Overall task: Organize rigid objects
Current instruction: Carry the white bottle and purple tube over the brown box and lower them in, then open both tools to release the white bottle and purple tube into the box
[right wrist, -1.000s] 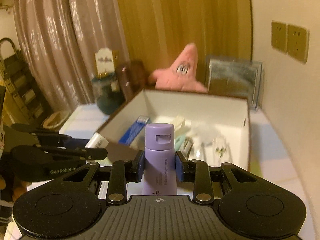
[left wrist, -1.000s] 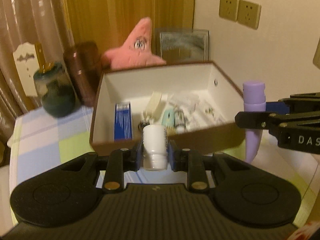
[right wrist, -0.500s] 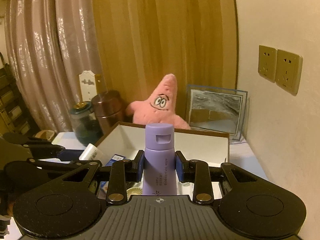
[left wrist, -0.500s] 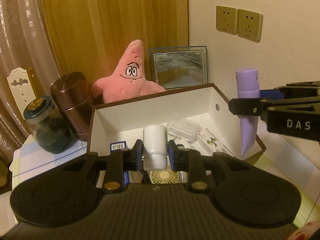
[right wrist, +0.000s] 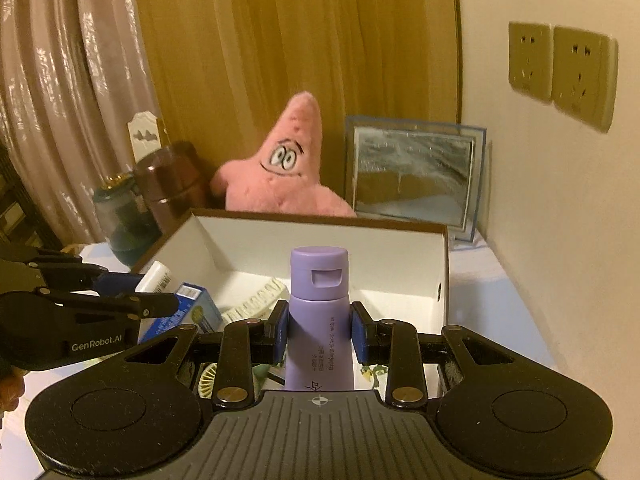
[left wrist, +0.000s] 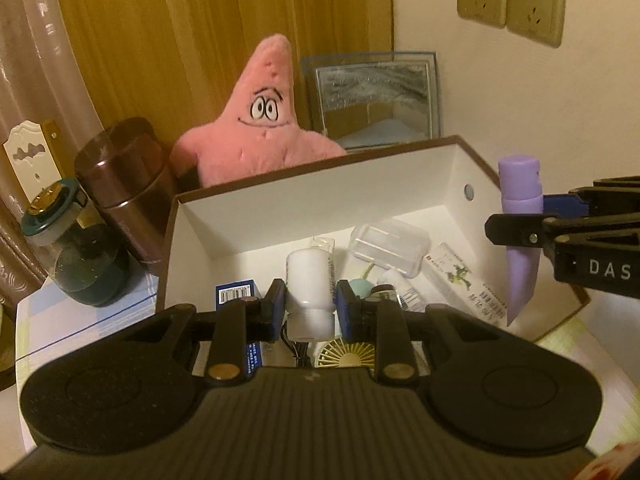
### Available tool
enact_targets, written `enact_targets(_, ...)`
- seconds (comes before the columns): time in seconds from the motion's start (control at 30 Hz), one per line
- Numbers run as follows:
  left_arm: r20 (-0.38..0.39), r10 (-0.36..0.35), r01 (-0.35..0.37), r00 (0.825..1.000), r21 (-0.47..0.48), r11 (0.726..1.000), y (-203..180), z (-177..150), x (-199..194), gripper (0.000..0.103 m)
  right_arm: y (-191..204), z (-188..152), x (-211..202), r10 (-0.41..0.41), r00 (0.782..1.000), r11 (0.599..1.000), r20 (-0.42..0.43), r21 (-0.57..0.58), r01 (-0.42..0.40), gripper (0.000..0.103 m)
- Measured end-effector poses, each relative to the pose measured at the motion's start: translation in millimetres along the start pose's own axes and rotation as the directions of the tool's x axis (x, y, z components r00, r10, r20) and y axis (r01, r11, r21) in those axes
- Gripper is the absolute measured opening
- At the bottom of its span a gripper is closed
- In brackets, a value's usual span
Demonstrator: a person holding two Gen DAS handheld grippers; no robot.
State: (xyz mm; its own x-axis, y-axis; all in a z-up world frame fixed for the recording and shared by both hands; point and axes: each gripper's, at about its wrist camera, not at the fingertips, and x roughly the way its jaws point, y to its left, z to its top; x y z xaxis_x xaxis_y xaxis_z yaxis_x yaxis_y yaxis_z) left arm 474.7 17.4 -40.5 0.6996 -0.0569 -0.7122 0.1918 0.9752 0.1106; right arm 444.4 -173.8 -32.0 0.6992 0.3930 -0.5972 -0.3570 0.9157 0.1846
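My left gripper is shut on a white bottle and holds it over the near part of the open brown box. My right gripper is shut on a purple tube, cap up, over the box's right side; the tube also shows in the left wrist view. The left gripper with the white bottle shows at the left of the right wrist view. Inside the box lie a blue carton, a clear plastic case, a small fan and several tubes.
Behind the box stand a pink star plush, a picture frame, a brown canister and a dark green jar. The wall with sockets is close on the right. Curtains hang behind.
Both grippers have risen and moved forward over the box, each still holding its item. The view now looks down into the box from closer.
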Motion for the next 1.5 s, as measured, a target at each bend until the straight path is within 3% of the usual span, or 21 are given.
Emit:
enact_targets(0.37,-0.106,0.010,-0.008,0.994,0.020,1.000,1,-4,47,0.024,-13,-9,40,0.013,0.994,1.000,-0.104,0.015,-0.012,0.032)
enact_targets(0.5,-0.141,0.009,-0.008,0.990,0.011,1.000,3,-5,58,0.032,-15,-10,49,0.015,0.991,1.000,-0.135,0.016,-0.013,0.032)
enact_targets(0.6,-0.143,0.008,-0.008,0.990,0.000,1.000,6,-5,59,0.038,-16,-10,53,0.018,0.989,1.000,-0.148,0.014,-0.016,0.032)
enact_targets(1.0,-0.144,0.014,-0.020,0.989,-0.036,0.999,15,-8,50,0.044,-15,-11,70,0.005,0.982,1.000,-0.189,-0.008,-0.007,0.032)
enact_targets(1.3,-0.133,0.010,-0.016,0.991,-0.045,0.999,16,-6,46,0.047,-10,-7,73,-0.001,0.989,0.999,-0.150,-0.042,-0.006,0.033)
enact_targets(1.37,-0.129,0.013,-0.019,0.992,-0.049,0.999,16,-5,45,0.052,-10,-6,72,-0.007,0.992,1.000,-0.124,-0.031,0.004,0.040)
enact_targets(1.43,-0.120,0.017,-0.023,0.993,-0.051,0.998,16,-5,43,0.057,-12,-6,70,-0.016,0.993,1.000,-0.113,-0.022,0.014,0.062)
enact_targets(1.5,-0.115,0.013,-0.020,0.993,-0.056,0.998,17,-6,41,0.060,-13,-6,67,-0.011,0.994,1.000,-0.108,-0.019,0.009,0.063)
